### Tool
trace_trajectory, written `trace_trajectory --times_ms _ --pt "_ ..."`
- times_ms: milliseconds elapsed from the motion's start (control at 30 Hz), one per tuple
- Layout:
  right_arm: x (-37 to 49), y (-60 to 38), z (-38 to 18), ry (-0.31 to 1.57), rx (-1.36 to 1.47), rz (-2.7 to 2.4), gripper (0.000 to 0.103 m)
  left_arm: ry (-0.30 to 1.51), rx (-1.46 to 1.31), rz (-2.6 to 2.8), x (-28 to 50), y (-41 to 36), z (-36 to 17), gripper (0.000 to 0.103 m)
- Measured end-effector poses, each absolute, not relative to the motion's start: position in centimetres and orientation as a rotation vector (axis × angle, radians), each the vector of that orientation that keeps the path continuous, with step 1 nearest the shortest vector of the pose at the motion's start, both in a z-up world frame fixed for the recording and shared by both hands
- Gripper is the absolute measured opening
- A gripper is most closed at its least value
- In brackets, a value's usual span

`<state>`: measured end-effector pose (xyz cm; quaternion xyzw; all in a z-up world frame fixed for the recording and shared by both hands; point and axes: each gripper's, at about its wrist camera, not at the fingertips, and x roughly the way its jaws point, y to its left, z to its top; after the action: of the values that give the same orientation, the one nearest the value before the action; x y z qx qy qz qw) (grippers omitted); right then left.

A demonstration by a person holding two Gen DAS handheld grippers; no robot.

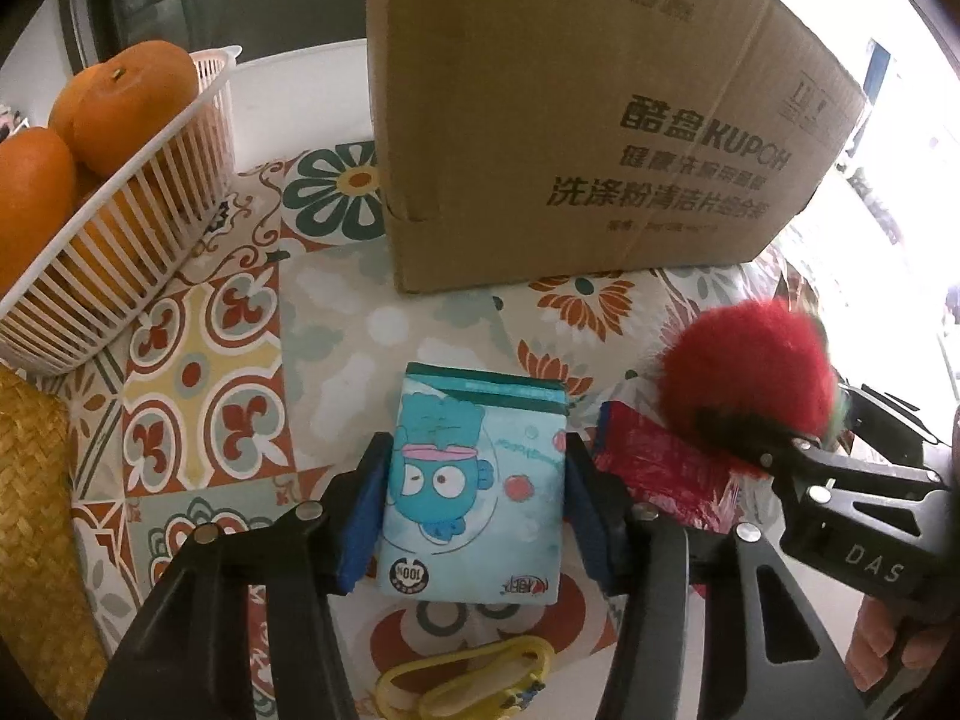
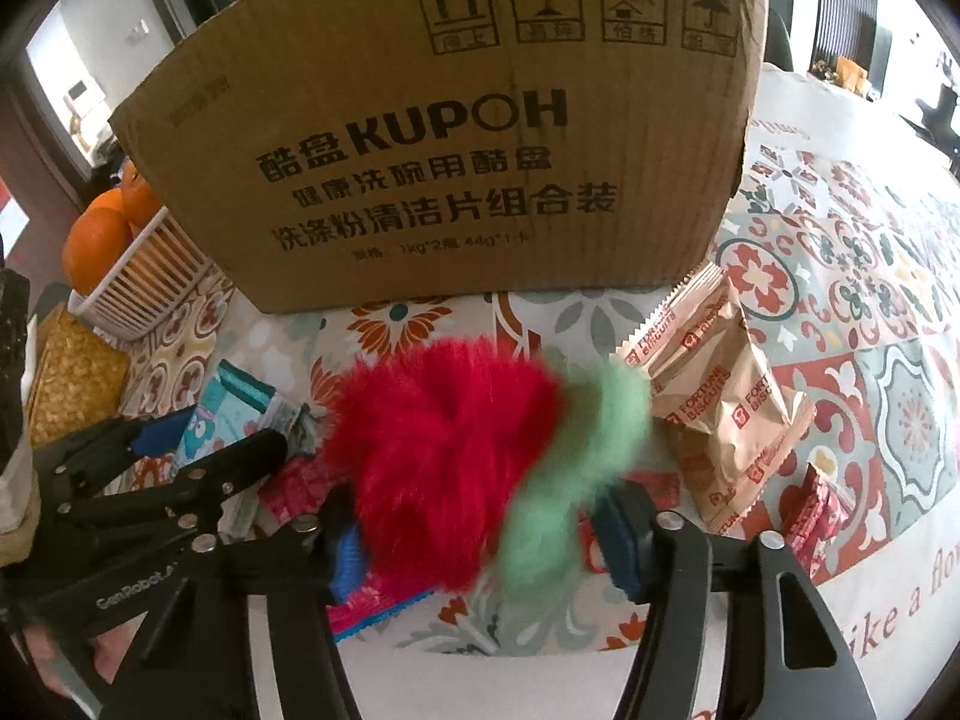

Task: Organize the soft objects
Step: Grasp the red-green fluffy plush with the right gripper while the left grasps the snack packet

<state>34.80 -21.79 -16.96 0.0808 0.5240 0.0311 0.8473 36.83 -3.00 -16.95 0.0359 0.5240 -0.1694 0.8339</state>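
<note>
My left gripper (image 1: 474, 498) is shut on a light-blue tissue pack (image 1: 474, 480) with a cartoon fish face, held just above the patterned tablecloth. My right gripper (image 2: 480, 534) is shut on a fluffy red plush ball with a green fuzzy part (image 2: 456, 450), blurred as if moving. The red plush (image 1: 750, 366) and the right gripper (image 1: 780, 450) show at the right of the left wrist view. The left gripper (image 2: 180, 450) and tissue pack (image 2: 222, 414) show at the left of the right wrist view. A large brown cardboard box (image 1: 570, 120) (image 2: 450, 138) stands just behind both.
A white basket of oranges (image 1: 102, 192) (image 2: 120, 276) stands left, with a woven mat (image 1: 30, 510) beside it. A red packet (image 1: 660, 468) lies under the plush. A yellow band (image 1: 468, 678) lies near me. Tan biscuit packets (image 2: 720, 408) and a red wrapper (image 2: 816, 516) lie right.
</note>
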Motion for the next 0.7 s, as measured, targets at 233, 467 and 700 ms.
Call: trace_trajectory --times_ms 233,467,700 --pt "34.1 -22.5 -16.5 1.09 0.18 0.083 0.043 1.097 0.058 -0.358 36.4 -3.4 -16.5 0.053" --pt "33.3 -24.1 -16.1 1.055 0.235 0.109 0.035 1.045 0.046 -0.346 34.9 -2.8 -15.0 0.053" --pt "31.9 -24.9 -14.4 0.991 0.242 0.12 0.034 0.993 0.047 -0.341 33.6 -3.0 -13.2 0.053"
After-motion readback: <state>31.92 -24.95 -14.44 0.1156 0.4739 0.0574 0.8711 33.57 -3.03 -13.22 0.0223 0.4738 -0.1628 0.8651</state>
